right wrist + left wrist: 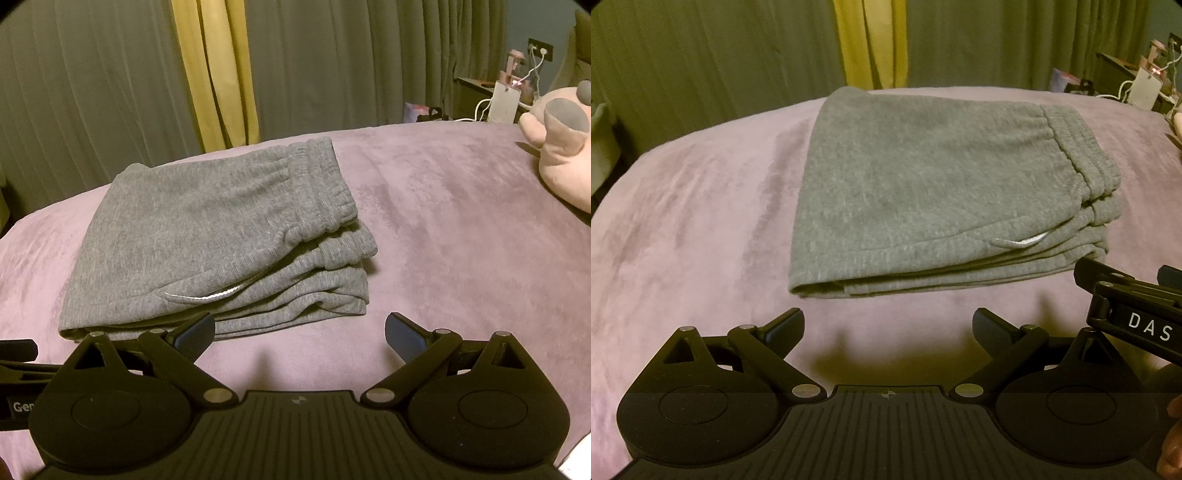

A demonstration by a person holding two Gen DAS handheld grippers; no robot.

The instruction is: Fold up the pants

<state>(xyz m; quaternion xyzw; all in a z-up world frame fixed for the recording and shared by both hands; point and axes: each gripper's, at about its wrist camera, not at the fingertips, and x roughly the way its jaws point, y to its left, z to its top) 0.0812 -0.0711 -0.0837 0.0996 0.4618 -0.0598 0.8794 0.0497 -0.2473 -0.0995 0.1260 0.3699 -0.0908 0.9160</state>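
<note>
Grey sweatpants (923,184) lie folded into a compact stack on a pink-purple bed cover (701,221), waistband at the right, a white drawstring showing at the near edge. They also show in the right wrist view (207,236). My left gripper (888,328) is open and empty, just short of the stack's near edge. My right gripper (300,332) is open and empty, near the stack's front right corner. The right gripper's body shows at the right edge of the left wrist view (1134,310).
Grey-green curtains with a yellow strip (218,74) hang behind the bed. A pink plush toy (561,147) lies at the far right on the bed cover (461,221). A bedside shelf with chargers and cables (506,96) stands beyond it.
</note>
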